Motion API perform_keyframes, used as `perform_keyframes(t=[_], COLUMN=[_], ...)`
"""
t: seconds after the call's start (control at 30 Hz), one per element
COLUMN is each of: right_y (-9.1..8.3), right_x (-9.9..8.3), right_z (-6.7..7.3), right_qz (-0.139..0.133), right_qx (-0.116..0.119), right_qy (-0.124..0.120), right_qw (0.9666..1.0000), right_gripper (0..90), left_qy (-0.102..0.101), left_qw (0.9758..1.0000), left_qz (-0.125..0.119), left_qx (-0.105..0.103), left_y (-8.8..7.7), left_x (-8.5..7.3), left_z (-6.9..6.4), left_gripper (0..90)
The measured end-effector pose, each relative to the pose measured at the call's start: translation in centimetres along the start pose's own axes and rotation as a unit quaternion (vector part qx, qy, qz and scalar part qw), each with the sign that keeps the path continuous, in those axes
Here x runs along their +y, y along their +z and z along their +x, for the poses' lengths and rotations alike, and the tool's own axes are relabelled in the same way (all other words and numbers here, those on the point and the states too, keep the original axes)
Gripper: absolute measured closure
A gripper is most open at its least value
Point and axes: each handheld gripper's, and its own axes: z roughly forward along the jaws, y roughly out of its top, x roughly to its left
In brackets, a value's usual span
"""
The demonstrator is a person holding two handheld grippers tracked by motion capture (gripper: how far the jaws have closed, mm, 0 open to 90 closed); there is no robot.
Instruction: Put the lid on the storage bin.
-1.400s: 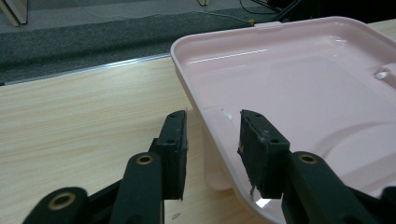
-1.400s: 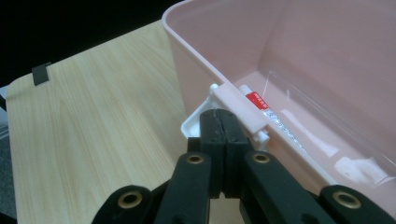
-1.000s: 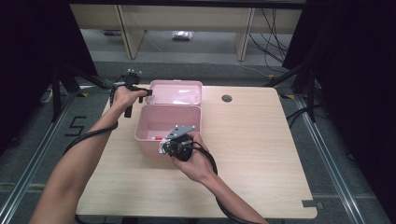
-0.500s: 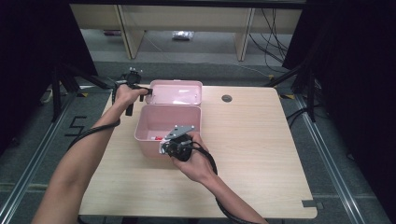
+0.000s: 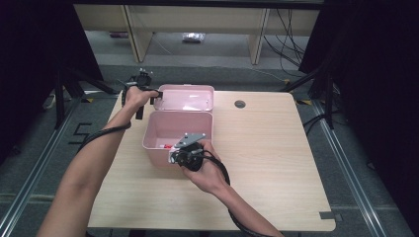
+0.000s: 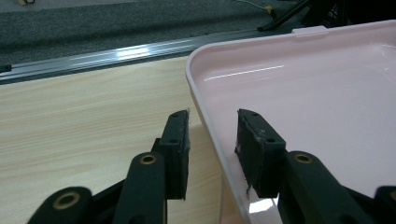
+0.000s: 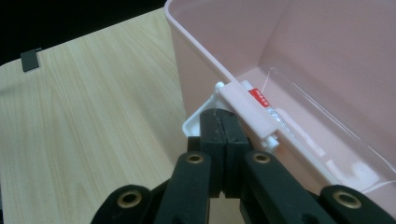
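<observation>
- At a pale wooden table [image 5: 276, 163], we work a pink box [image 5: 163, 127] with both hands; it sits left of the table's middle, lid [image 5: 190, 97] thrown back toward 12 o'clock.
- Our left gripper [image 6: 212, 140] stands open, one jaw on each side of the lid's left rim, not yet pinching it.
- Our right gripper [image 7: 219, 126] is pressed shut against the white latch [image 7: 245, 112] on the box's near wall, at 6 o'clock; whether it pinches a tab there, we cannot tell.
- The lid's long axis runs 9 to 3 o'clock, so any closing swing comes toward us; the left hand [image 5: 136, 96] is nearer it.
- A red-labelled item [image 7: 260, 99] lies inside.
</observation>
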Motion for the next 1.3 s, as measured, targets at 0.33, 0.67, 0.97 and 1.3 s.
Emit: perform_keyframes(t=[0.33, 0.67, 0.97, 1.3], right_y=[0.0, 0.2, 0.0, 0.1], right_x=[0.0, 0.0, 0.1, 0.0], right_z=[-0.1, -0.2, -0.2, -0.2], right_qz=[-0.002, -0.006, 0.003, 0.0], right_qx=[0.002, 0.004, 0.01, 0.01], right_qy=[-0.004, -0.003, 0.0, 0.003], right_qw=[1.0, 1.0, 0.9999, 0.9999], right_gripper=[90.0, 90.0, 90.0, 90.0], left_qy=[-0.024, -0.042, -0.04, -0.031], left_qw=[0.9995, 0.9985, 0.998, 0.9976], left_qz=[0.019, 0.031, 0.046, 0.057], left_qx=[0.011, 0.015, 0.015, 0.026], left_y=[0.7, 1.1, 1.1, 0.8], left_x=[0.4, 0.6, 0.8, 1.3], left_z=[0.0, -0.1, -0.2, -0.4], left_gripper=[65.3, 66.9, 73.9, 81.1])
